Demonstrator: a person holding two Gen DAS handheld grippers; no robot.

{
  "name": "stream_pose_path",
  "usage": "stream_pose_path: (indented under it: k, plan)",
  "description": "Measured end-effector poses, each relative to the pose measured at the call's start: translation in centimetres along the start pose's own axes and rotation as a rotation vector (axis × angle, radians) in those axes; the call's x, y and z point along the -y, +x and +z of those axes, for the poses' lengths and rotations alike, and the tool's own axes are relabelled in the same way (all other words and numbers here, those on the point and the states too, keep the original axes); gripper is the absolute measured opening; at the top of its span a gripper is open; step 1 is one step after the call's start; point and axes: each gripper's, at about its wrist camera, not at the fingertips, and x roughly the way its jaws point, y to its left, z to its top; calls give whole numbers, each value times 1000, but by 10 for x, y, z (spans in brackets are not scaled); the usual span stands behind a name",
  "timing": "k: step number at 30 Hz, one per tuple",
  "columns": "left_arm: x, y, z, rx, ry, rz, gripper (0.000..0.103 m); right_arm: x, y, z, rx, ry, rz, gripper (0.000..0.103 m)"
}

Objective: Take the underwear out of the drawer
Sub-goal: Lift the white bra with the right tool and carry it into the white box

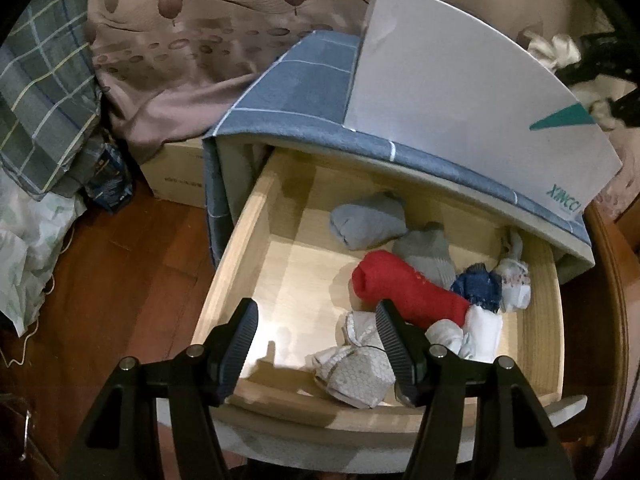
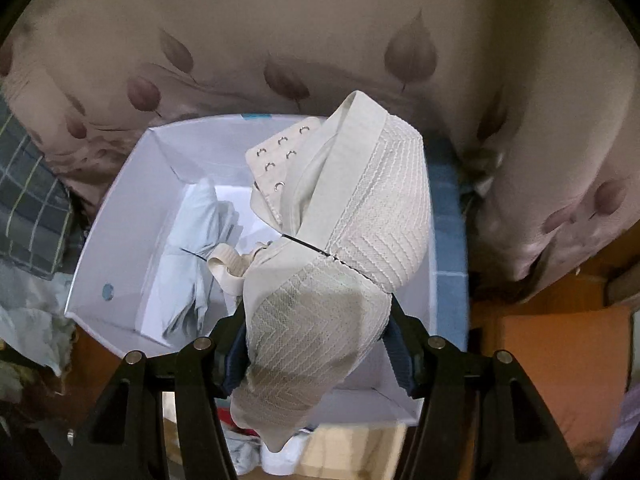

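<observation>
In the left wrist view the wooden drawer (image 1: 236,248) stands pulled open. It holds a red roll (image 1: 404,286), two grey rolls (image 1: 368,220), a blue bundle (image 1: 478,282) and white patterned underwear (image 1: 358,364). My left gripper (image 1: 316,344) is open and empty above the drawer's front, its right finger next to the white patterned piece. In the right wrist view my right gripper (image 2: 316,344) is shut on a cream lace bra (image 2: 340,240) and holds it above a white box (image 2: 116,216) with a pale blue garment (image 2: 192,248) inside.
A blue checked cloth (image 1: 296,92) covers the cabinet top, with the white box (image 1: 460,92) on it. A beige leaf-print bedspread (image 1: 180,40) lies behind. A cardboard box (image 1: 176,172) and plaid bedding (image 1: 44,92) sit left on the wooden floor (image 1: 120,280).
</observation>
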Motion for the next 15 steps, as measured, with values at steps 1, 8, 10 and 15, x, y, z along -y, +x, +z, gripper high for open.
stream_pose_path:
  k: [1,8,10,15]
  plan:
    - [-1,0,0,-2,-1,-2,63,1,8,2,-16,8,1,55]
    - [-1,0,0,-2,10,-14,63,-2,47,0,-93,-8,-19,56]
    - [0,0,0,0,14,-12,63,-4,52,-1,-91,-33,-58,58]
    - [1,0,-1,0,17,-12,63,-13,55,-1,-102,-68,-74,64]
